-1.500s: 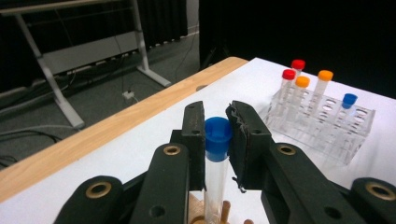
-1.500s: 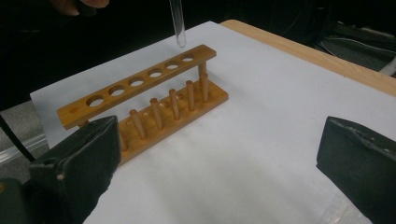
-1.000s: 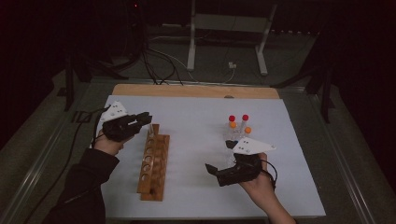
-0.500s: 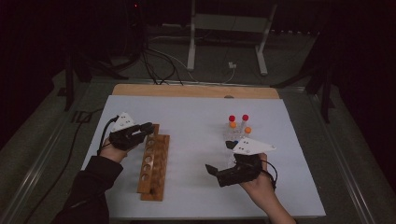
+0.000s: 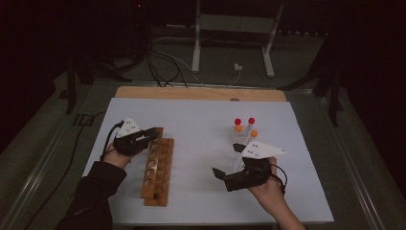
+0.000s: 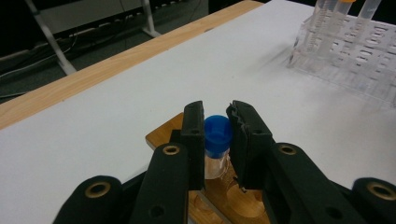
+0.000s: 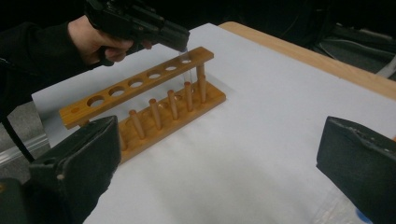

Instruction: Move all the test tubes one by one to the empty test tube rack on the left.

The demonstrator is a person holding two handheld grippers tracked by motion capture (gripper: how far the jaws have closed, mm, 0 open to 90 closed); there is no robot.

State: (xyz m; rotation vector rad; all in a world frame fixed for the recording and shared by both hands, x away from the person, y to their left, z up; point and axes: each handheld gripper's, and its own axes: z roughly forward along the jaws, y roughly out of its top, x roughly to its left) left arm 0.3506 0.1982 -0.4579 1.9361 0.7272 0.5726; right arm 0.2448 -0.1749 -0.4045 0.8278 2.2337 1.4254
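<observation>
Left gripper (image 6: pixel 215 128) clamps a blue-capped tube (image 6: pixel 217 140) over the wooden rack's (image 5: pixel 157 167) far end hole, remaining holes vacant; right gripper (image 5: pixel 230 176) gapes wide, holding nothing, with capped tubes (image 5: pixel 244 126) awaiting in the clear rack (image 6: pixel 355 51).

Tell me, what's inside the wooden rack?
One clear tube with a blue cap stands at the far end of the wooden rack, with the left claw closed around it. The other holes look empty. The tube's bottom is hidden by the claw.
</observation>
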